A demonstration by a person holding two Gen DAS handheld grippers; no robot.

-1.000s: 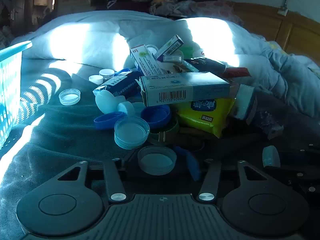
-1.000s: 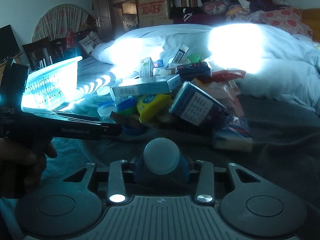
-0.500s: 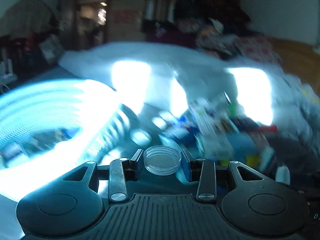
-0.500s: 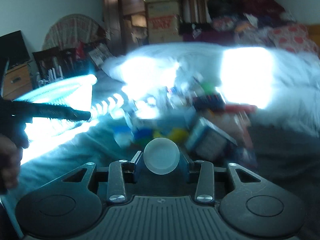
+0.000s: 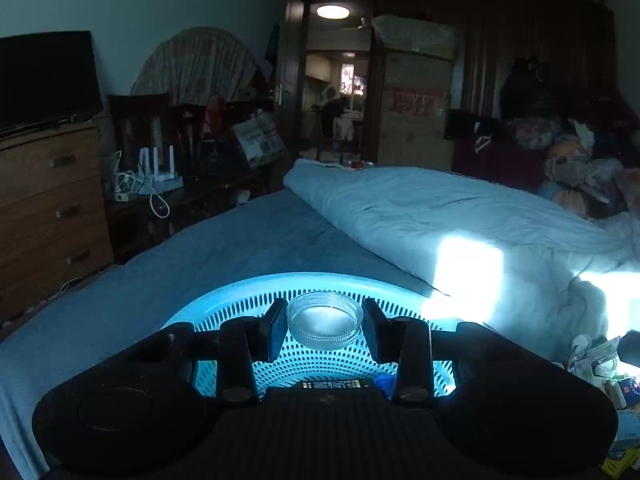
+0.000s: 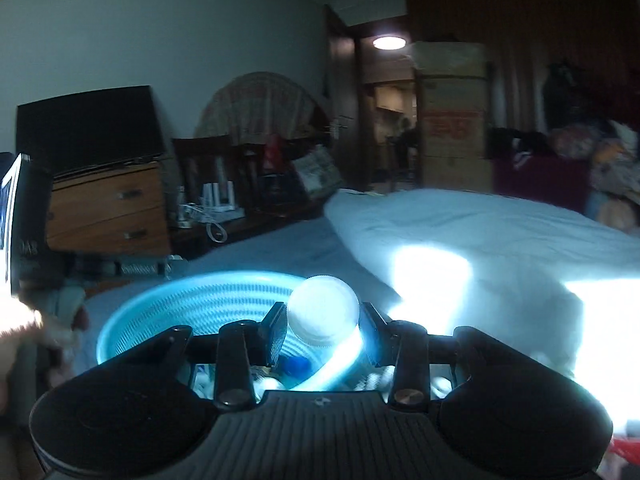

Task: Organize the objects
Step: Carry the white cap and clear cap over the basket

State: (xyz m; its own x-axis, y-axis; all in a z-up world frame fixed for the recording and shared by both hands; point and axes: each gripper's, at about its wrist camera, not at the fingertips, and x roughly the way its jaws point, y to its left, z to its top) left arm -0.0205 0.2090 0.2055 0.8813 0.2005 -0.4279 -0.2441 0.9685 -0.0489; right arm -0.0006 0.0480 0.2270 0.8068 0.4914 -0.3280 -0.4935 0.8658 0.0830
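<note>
The left tool [image 5: 324, 330] grips a clear ridged lid [image 5: 325, 320] between its pads, held above the blue perforated basket [image 5: 224, 304] on the bed [image 5: 224, 256]. The right tool [image 6: 322, 330] clamps a white cap [image 6: 323, 310] over the same basket [image 6: 192, 300].

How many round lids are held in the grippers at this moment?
2. A clear lid sits in the left gripper; a white lid in the right gripper. Both are over the blue basket, which may hide more.
</note>
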